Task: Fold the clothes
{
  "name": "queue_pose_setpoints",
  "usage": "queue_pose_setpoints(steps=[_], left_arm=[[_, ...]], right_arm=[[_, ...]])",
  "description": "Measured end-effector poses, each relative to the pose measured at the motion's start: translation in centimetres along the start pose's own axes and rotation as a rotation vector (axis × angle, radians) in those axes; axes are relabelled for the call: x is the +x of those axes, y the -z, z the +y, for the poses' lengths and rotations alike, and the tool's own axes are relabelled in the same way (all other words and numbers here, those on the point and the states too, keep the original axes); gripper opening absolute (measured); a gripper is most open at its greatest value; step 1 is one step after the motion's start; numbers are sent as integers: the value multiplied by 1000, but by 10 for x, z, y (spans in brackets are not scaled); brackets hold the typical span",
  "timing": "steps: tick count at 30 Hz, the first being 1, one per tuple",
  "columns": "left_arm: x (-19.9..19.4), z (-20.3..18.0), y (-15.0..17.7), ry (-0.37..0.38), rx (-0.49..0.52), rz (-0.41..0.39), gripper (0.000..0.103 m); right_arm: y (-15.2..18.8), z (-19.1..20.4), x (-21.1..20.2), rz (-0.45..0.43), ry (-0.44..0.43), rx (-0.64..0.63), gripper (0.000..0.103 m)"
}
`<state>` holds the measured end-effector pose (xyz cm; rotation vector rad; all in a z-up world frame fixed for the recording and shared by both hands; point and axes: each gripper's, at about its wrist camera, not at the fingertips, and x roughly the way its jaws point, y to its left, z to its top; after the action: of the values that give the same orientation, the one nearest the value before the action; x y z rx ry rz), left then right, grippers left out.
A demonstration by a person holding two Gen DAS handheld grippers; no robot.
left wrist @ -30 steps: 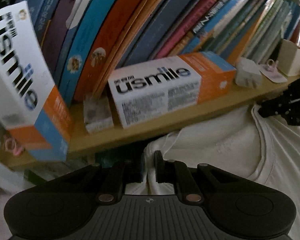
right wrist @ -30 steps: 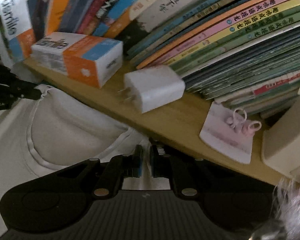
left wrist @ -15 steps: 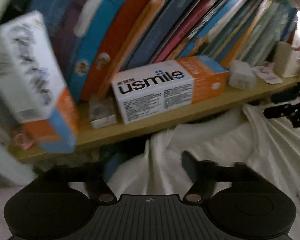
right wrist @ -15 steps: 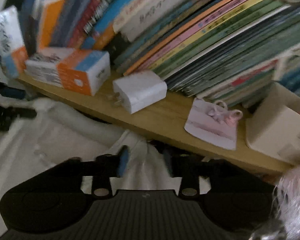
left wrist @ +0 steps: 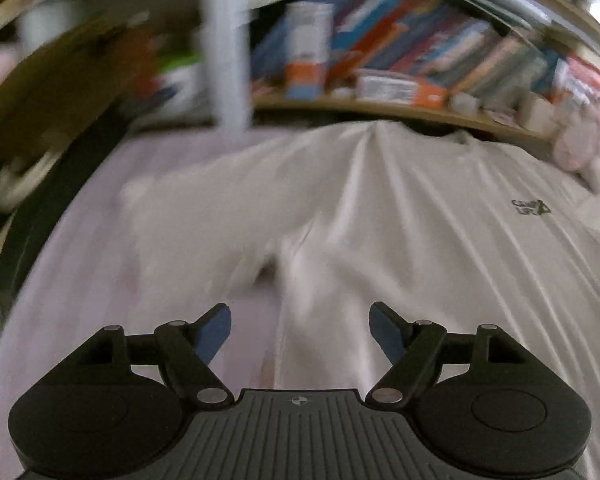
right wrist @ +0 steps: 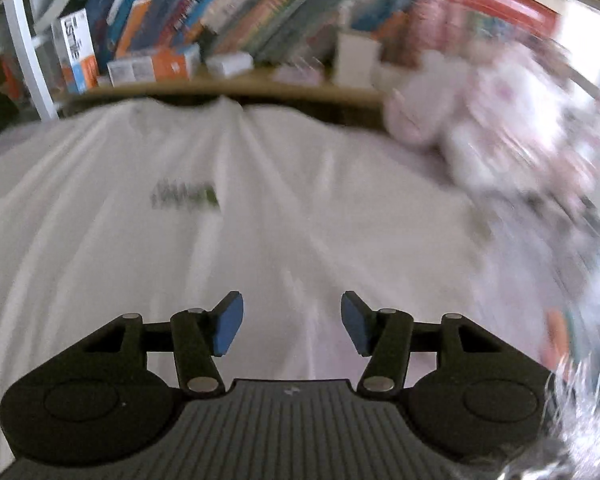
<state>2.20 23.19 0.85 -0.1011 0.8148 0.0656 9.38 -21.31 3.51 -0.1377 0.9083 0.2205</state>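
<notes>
Ahead of both sets of jaws, a pale bed surface [left wrist: 100, 280] spread under a white T-shirt [left wrist: 420, 220], soft and creased in long ridges running away toward the neckline. Beyond the shirt's collar, a wooden shelf [right wrist: 228, 89] along the far edge, crowded with leaning books [right wrist: 228, 4], thin glossy spines in blue, orange, green and red. On the shelf board, a white and orange carton [right wrist: 152, 66] lying flat, another [right wrist: 75, 50] upright to its left, and a small white charger block [right wrist: 230, 63]. Far right of the right jaws, a fluffy pink heap [right wrist: 480, 120], too blurred to identify. Small dark print [left wrist: 530, 207] on the shirt's chest.

Left gripper [left wrist: 300, 332]: blue pads wide apart and opening, nothing pinched, shirt fabric lying below the gap. Right gripper [right wrist: 291, 328]: jaws apart, likewise opening, empty above the cloth.
</notes>
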Motion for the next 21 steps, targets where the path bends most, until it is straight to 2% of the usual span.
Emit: queue_pose_setpoints(steps=[2, 5, 9, 10, 11, 13, 15, 17, 18, 19, 20, 21], left_arm=[[-12, 9, 23, -22, -95, -3, 78], [-19, 13, 42, -39, -172, 4, 78], [-26, 8, 48, -42, -120, -15, 76], [-26, 8, 48, -44, -107, -13, 73], [-24, 8, 48, -40, -102, 2, 67], [-21, 9, 50, -18, -93, 44, 40], [-16, 6, 54, -2, -78, 72, 32], [-17, 2, 58, -24, -47, 58, 20], [-17, 4, 60, -43, -43, 54, 4], [-19, 7, 62, -44, -55, 52, 2], [-20, 14, 64, -33, -89, 47, 2], [-21, 20, 65, -22, -121, 42, 2]], right_arm=[[32, 0, -21, 8, 23, 46, 55], [73, -1, -40, 32, 25, 131, 56], [108, 5, -54, 25, 85, 141, 56], [114, 5, -55, 27, 96, 158, 56], [119, 4, -55, 30, 106, 175, 54], [130, 0, -57, 46, 118, 213, 48], [137, -2, -59, 49, 119, 240, 42], [143, -3, -62, 40, 114, 255, 33], [144, -3, -63, 40, 107, 249, 28], [145, -1, -65, 43, 88, 244, 15], [146, 0, -66, 46, 69, 238, 7], [146, 3, -67, 51, 54, 233, 6]])
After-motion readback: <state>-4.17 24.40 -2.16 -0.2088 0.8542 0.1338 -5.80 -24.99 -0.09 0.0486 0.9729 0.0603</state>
